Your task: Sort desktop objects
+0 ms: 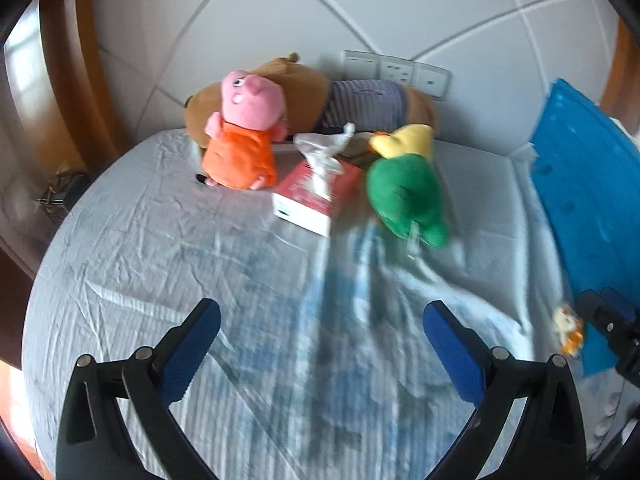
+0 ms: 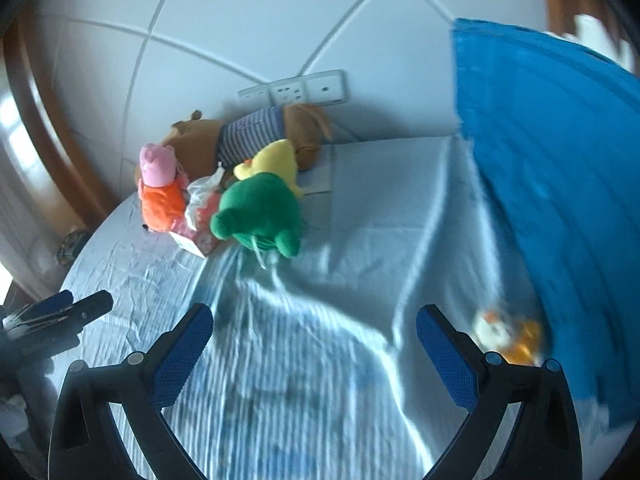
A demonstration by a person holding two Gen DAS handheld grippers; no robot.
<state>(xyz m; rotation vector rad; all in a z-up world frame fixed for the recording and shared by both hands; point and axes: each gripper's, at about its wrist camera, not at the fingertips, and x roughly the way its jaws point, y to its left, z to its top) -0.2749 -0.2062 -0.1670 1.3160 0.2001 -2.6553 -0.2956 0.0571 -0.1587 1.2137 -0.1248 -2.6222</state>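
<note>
I cannot read any writing on the red tissue box (image 1: 316,196). Left of it stands the pink pig toy (image 1: 244,136); right of it the green toy (image 1: 404,192) lies lengthwise toward me. Left hand-held gripper (image 1: 322,344) and right hand-held gripper (image 2: 314,342) are both wide, empty.

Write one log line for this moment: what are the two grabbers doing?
left gripper: open, empty | right gripper: open, empty | pig plush, tissue box, green plush: untouched on sheet

A white padded wall panel (image 1: 320,8) with 3 socket plates (image 1: 396,72) fills the upper frame, wooden trim (image 1: 68,60) at left.
</note>
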